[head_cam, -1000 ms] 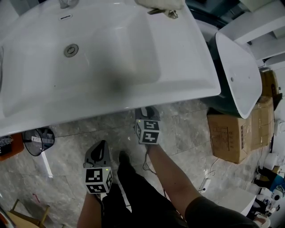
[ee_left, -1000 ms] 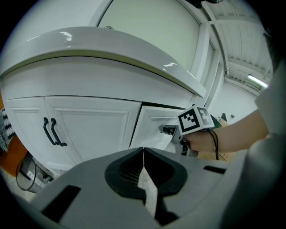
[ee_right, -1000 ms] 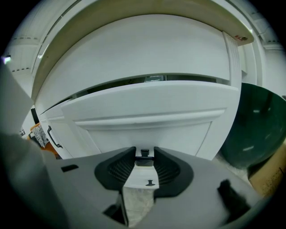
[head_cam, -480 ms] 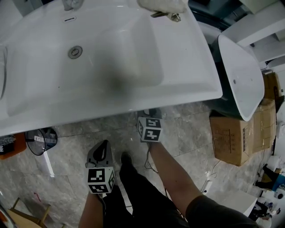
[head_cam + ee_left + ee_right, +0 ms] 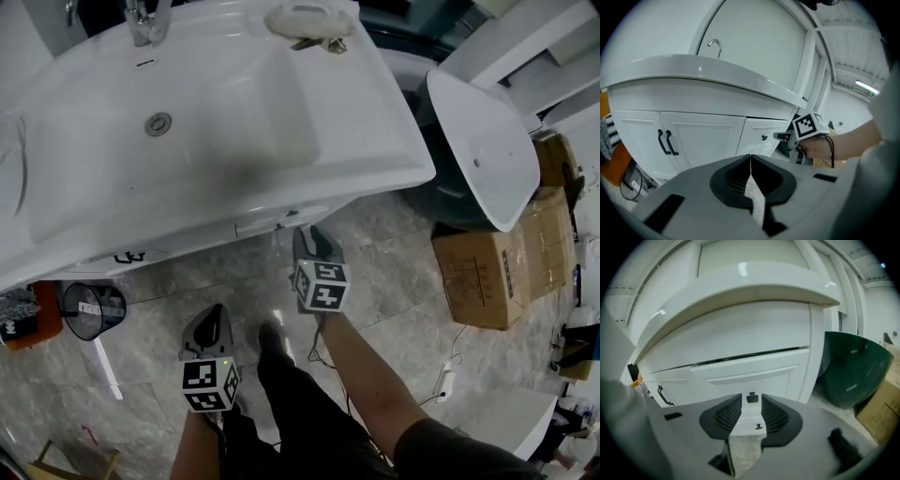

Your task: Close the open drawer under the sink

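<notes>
Drawer (image 5: 750, 373) sits under the sink's (image 5: 375, 141) front right corner, looks maybe a crack from shut, so right gripper (image 5: 751, 402) hangs half-open and empty facing its knob (image 5: 751, 398), left gripper (image 5: 750, 157) closed, empty, spare.

head view looks steeply down over the sink (image 5: 375, 155); both gripper views face its cabinet (image 5: 703, 136) from low, near.
</notes>
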Motion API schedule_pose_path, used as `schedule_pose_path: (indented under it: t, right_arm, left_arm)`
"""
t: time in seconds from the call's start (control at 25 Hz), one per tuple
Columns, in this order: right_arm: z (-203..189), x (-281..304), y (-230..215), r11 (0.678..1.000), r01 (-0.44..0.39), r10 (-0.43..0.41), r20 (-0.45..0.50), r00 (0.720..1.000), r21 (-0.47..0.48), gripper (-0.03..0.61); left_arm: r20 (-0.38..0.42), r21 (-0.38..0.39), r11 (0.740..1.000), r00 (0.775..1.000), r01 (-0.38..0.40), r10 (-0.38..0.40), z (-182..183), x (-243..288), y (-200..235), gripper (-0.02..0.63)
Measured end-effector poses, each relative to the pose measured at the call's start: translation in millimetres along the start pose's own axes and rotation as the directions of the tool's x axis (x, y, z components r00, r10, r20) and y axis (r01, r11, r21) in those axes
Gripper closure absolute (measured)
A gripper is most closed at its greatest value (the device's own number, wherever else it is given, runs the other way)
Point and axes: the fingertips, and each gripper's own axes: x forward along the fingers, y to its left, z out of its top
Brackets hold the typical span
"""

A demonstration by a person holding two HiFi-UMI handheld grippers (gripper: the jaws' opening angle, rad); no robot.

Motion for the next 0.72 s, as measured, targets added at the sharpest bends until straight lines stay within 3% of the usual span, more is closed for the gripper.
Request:
schedule_pose_path:
  t: [0.48,0.72]
  right_arm:
    - [5.1,-216.8,55.3,0.995,0.066,-0.077,0.152,0.985,0.078,0.443]
    - [-21.3,-327.2,91.9,0.991,0.061,-0.083,0.194,0.978,0.119,0.486]
  left_arm:
    - [0.076,0.114,0.987,0.990,0.112,-0.121,-6.0,-163.5,-15.2,0.598]
    - [0.124,0.184,0.970,0.975,0.159,-0.184,-15.0,-248.8,-33.9,0.598]
